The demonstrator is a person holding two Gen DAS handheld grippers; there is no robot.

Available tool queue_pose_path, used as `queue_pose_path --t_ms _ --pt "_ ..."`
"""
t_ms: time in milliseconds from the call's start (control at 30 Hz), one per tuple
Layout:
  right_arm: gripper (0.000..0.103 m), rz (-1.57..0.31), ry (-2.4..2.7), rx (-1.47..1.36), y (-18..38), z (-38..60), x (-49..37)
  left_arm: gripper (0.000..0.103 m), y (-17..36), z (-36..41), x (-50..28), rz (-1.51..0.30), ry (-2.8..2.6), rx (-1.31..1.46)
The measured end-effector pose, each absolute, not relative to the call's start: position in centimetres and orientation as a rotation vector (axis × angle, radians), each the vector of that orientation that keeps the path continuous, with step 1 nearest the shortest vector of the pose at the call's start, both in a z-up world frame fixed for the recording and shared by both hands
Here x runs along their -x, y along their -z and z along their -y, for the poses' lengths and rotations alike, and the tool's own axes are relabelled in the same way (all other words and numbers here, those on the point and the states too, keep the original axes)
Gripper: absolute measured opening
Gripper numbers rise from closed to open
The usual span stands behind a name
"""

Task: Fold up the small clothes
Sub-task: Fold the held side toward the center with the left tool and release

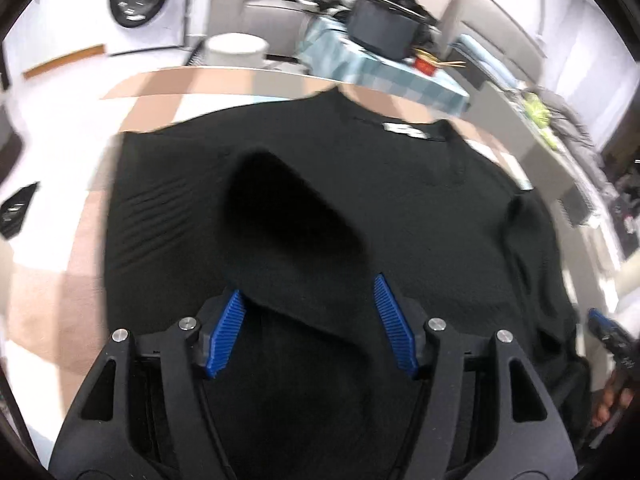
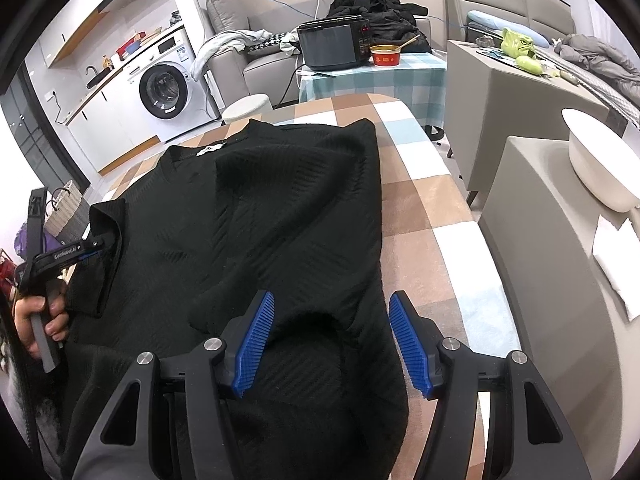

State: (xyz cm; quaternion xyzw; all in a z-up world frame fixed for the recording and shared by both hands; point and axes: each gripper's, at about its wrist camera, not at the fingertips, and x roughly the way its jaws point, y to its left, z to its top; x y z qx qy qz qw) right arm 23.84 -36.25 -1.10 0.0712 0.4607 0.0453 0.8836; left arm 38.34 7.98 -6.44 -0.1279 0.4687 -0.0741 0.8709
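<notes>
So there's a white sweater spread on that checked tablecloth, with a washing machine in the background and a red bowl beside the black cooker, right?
Not quite: the sweater is black, not white, as the right wrist view shows clearly. The rest holds: it lies on the checked tablecloth, with the washing machine in the background and the red bowl beside the black cooker.

Left claw (image 1: 310,320): jaws spread wide, blue pads (image 1: 230,332) well apart, fabric between but not pinched. Right claw (image 2: 330,340): same, jaws wide. Person's left hand (image 2: 38,320) wraps the left claw's handle.
</notes>
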Motion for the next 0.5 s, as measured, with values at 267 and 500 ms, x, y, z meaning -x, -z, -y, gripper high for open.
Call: queue_pose_path --t_ms 267,500 --pt "0.061 -0.940 -0.077 -0.138 0.1 36.5 -24.3 0.064 3.8 -2.6 -37.1 -0.911 0.337 0.201" --pt "0.061 -0.966 -0.123 -0.042 0.2 35.0 -24.6 0.064 2.6 -5.3 -33.5 -0.892 0.252 0.224"
